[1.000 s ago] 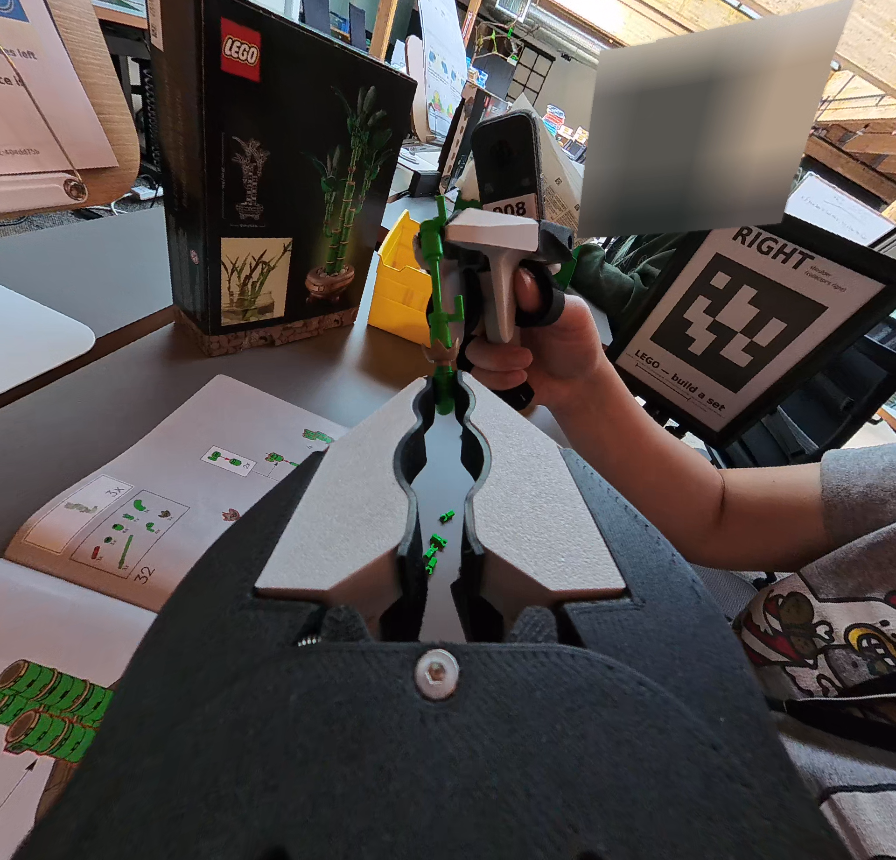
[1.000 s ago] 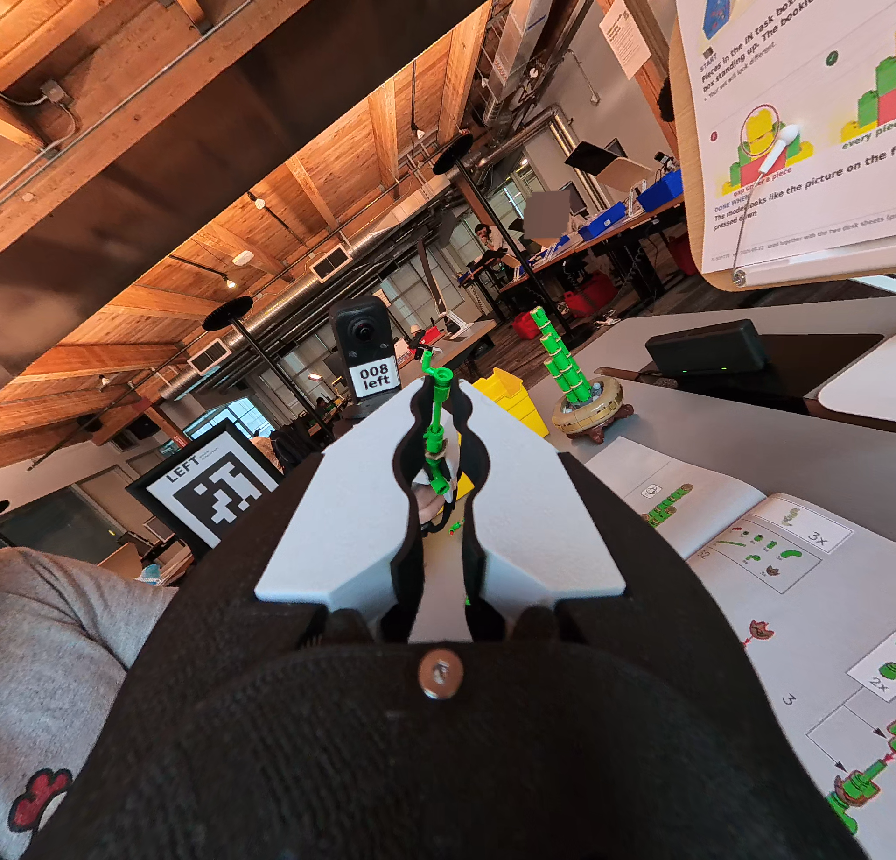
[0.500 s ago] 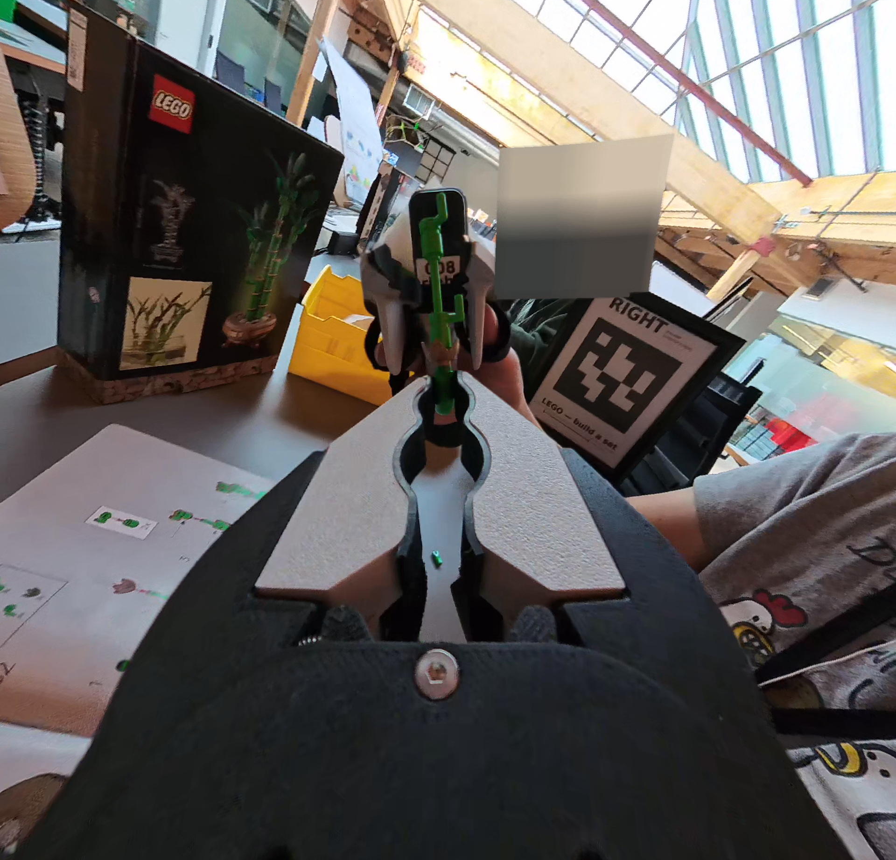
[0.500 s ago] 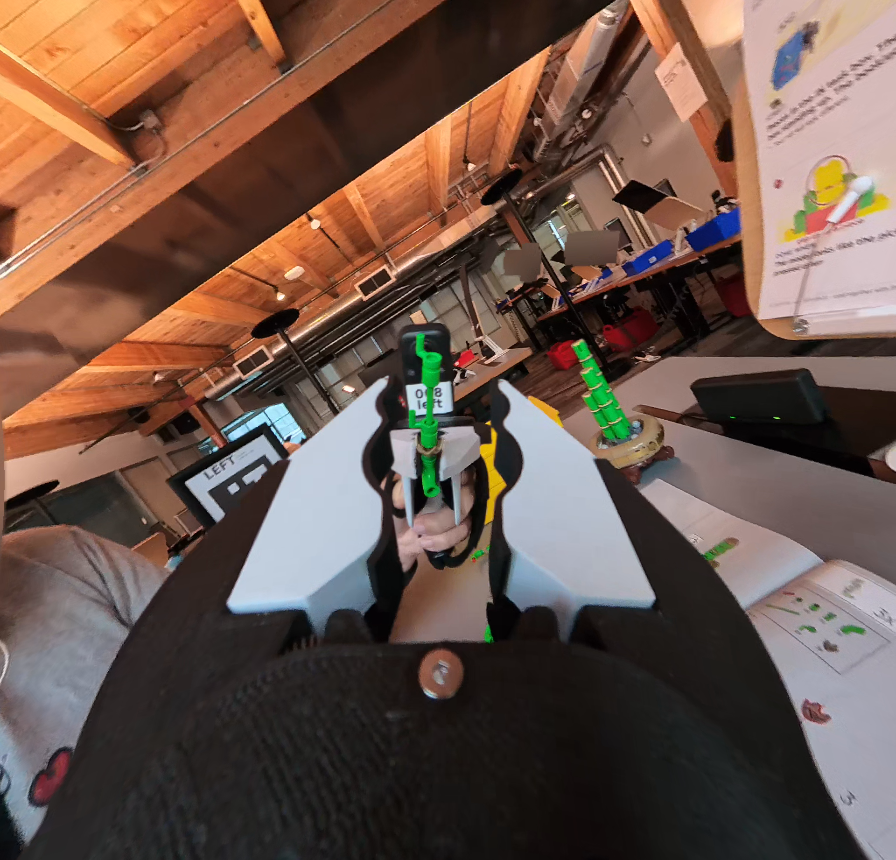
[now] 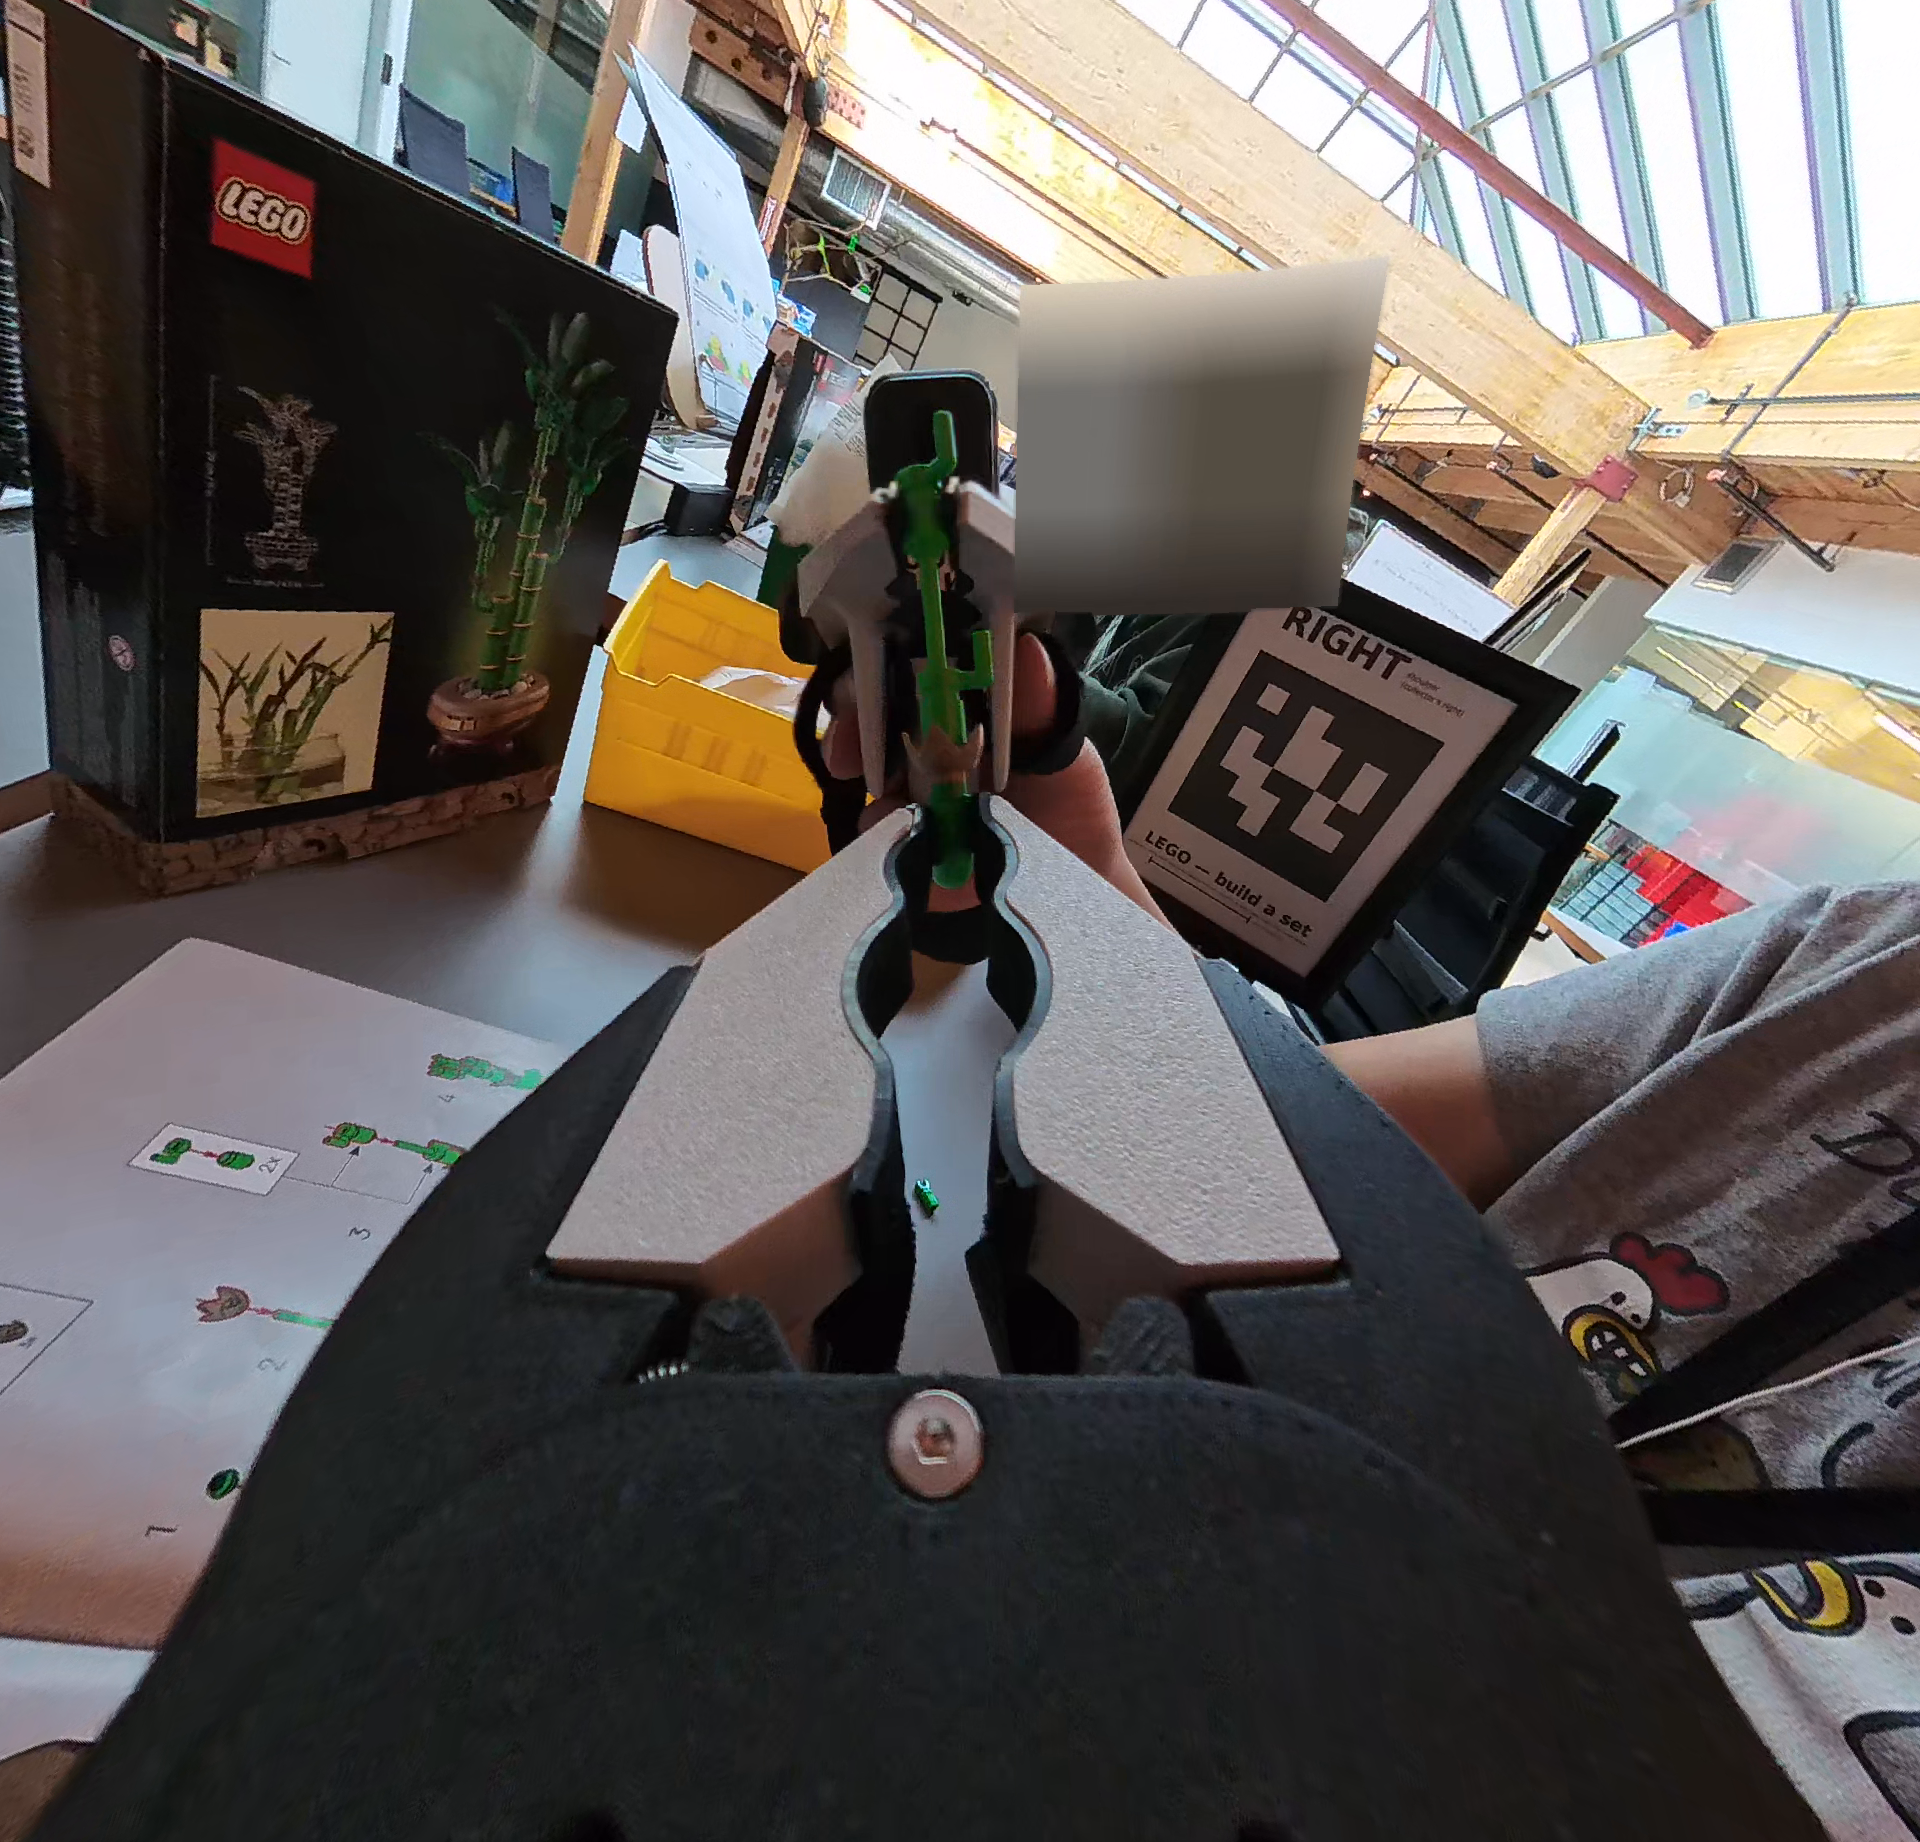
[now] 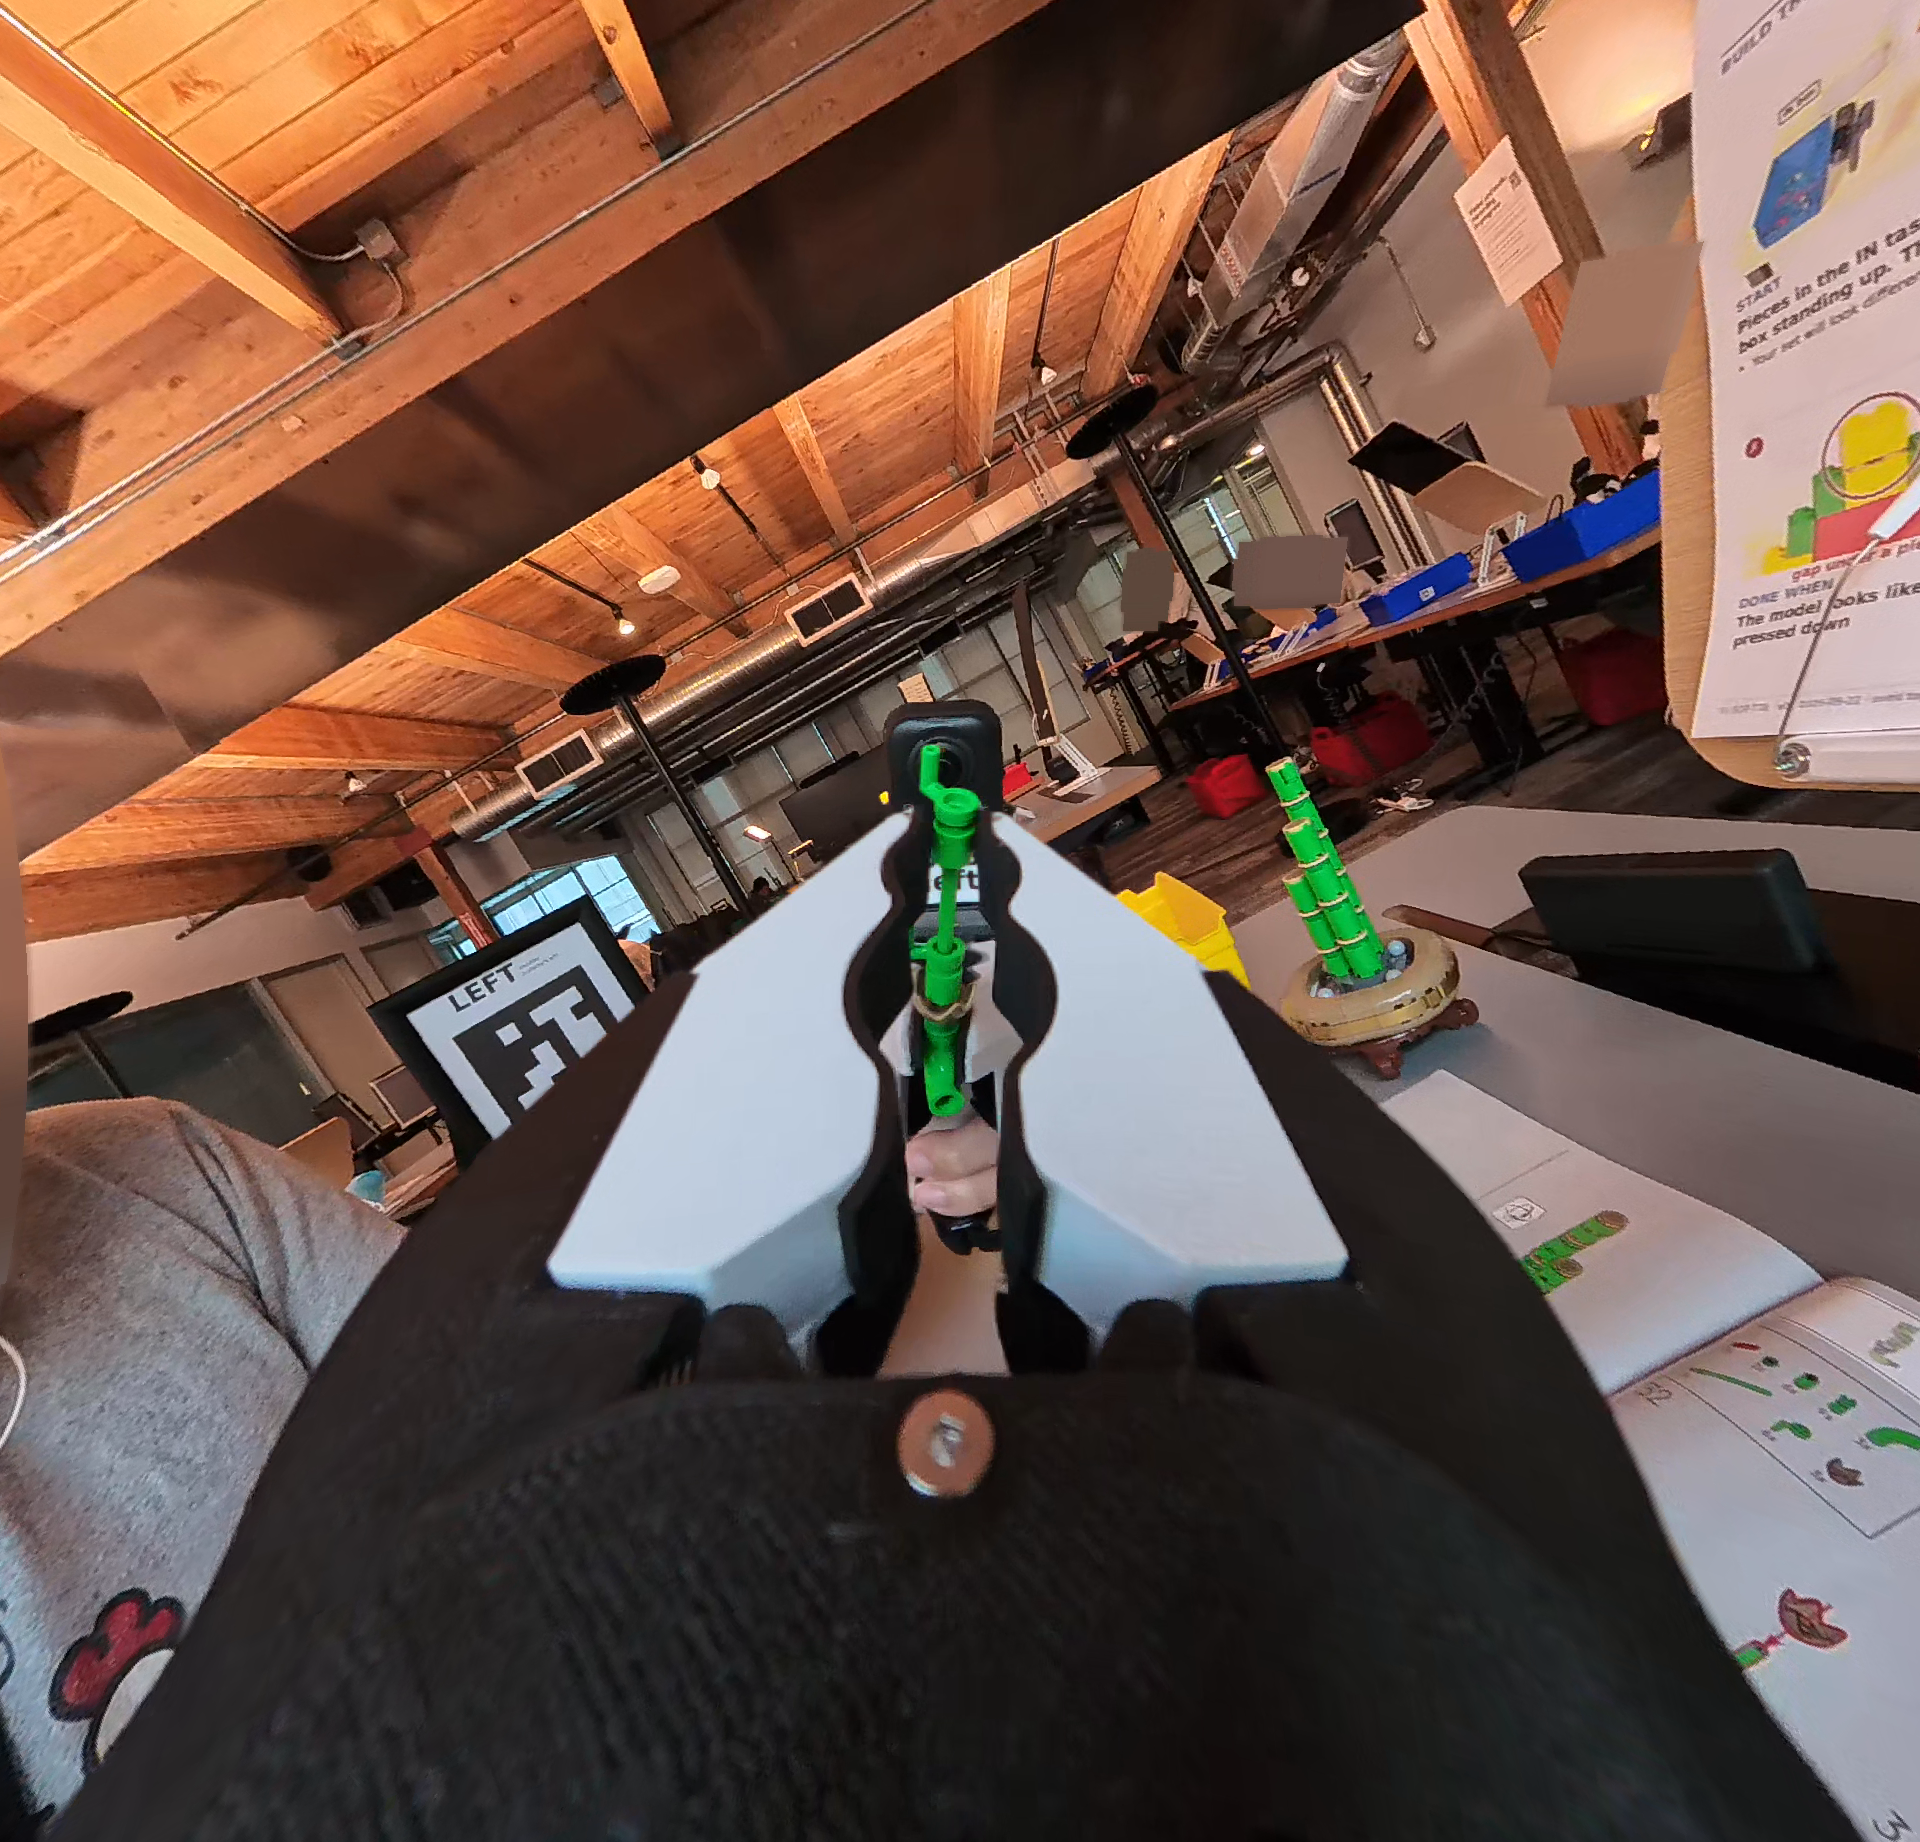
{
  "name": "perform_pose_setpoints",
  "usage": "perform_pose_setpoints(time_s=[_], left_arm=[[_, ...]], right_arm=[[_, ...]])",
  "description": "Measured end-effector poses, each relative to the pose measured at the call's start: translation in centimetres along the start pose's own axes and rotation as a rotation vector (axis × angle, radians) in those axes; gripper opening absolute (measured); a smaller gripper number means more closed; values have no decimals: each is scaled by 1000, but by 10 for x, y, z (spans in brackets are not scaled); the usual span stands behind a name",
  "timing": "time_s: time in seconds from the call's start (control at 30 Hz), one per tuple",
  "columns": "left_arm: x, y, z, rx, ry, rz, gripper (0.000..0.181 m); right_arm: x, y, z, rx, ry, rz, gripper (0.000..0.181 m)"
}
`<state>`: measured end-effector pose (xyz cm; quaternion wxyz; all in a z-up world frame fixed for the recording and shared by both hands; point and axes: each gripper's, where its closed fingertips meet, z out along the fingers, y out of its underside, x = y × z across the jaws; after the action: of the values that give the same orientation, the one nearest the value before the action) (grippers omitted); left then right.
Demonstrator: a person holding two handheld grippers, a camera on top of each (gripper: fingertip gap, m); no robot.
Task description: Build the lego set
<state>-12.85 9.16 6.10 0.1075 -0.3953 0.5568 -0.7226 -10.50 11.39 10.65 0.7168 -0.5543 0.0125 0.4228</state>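
Note:
A thin green lego stem [image 5: 940, 649] with small side branches and a tan collar is held in the air between my two grippers, which face each other. My left gripper [image 5: 951, 824] is shut on the stem's lower end. My right gripper [image 6: 948, 828] is shut on the stem [image 6: 943, 971] near its upper end. It also shows farther off in the left wrist view [image 5: 930, 504]. A built green bamboo stalk [image 6: 1325, 899] stands in a round tan base [image 6: 1403, 982] on the table at the right.
The lego box [image 5: 312, 462] stands at the back left, with a yellow bin [image 5: 707, 722] beside it. The open instruction booklet [image 5: 239, 1169] lies on the table. A small green piece [image 5: 925, 1195] lies loose below. A black marker sign [image 5: 1320, 764] stands at the right.
My right gripper opened half a second ago and has closed again on the stem. Both grippers have tilted upward. The left gripper has kept its hold on the stem's lower end.

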Motion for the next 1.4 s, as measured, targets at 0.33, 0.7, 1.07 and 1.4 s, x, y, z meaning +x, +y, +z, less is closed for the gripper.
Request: perform_pose_setpoints(time_s=[0.33,0.7,1.07,1.4], left_arm=[[-2,8,-3,-71,-39,38,6],[-4,9,-4,-77,-51,35,6],[-7,4,-7,-44,-78,47,5],[-7,7,-6,-61,-83,50,5]], right_arm=[[0,10,-3,-84,-21,51,6],[2,12,-5,-108,6,41,6],[4,11,-5,-96,21,30,6],[3,12,-2,-90,14,38,6]])
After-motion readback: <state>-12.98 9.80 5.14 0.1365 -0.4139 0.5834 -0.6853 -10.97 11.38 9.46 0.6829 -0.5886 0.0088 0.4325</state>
